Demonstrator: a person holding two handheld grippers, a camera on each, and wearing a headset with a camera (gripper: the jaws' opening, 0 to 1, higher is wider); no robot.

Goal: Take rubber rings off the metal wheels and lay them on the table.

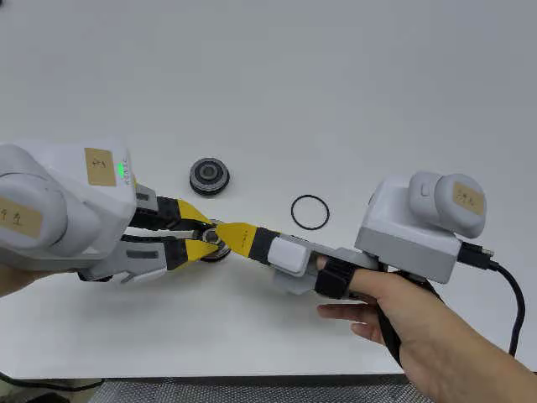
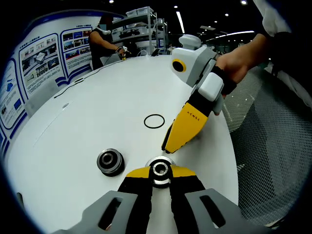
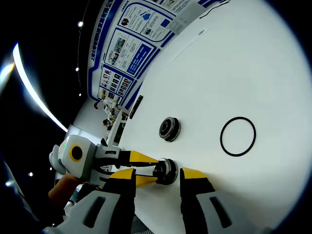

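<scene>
My left gripper is shut on a small metal wheel, held just above the table; in the left gripper view the wheel sits between my yellow jaw tips. My right gripper comes in from the right, its tips at that wheel. In the right gripper view its jaws stand open, with the held wheel just ahead between them. A second wheel with a black band lies on the table behind. One loose black rubber ring lies flat to the right.
The white table stretches wide behind the wheels, and its front edge runs close below my hands. A black cable trails from the right gripper. Shelves and a person stand far beyond the table.
</scene>
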